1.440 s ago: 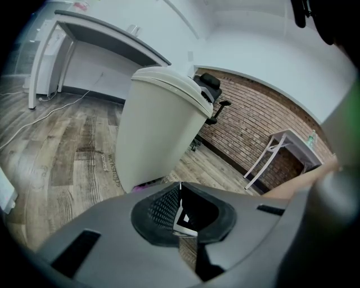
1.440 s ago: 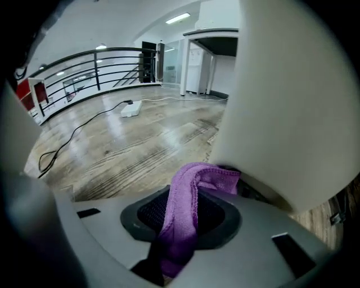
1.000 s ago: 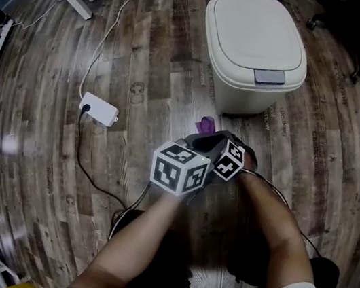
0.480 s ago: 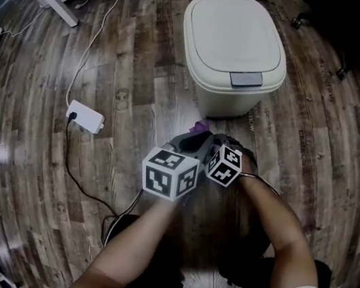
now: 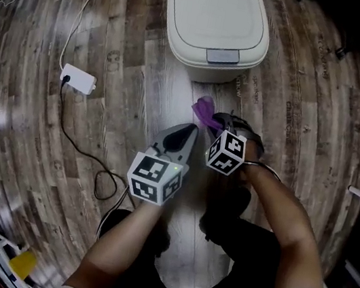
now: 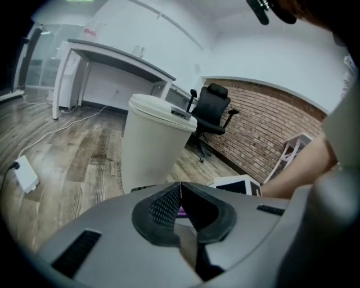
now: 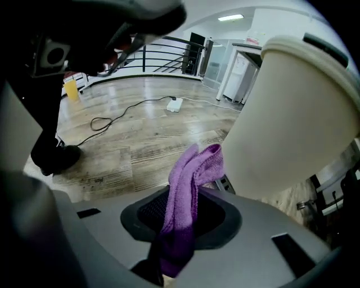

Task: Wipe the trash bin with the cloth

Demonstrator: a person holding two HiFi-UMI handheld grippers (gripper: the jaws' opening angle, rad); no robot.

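While my right claw (image 5: 217,120) pinches the purple cloth (image 5: 204,110), the trash bin (image 5: 216,15) stands on the floor just ahead of it; my left claw (image 5: 185,132), closed and empty, sits farther back.

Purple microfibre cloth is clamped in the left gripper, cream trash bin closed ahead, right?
No: the right gripper clamps the purple microfibre cloth, per the right gripper view; the left gripper is shut, empty. The cream trash bin is closed ahead.
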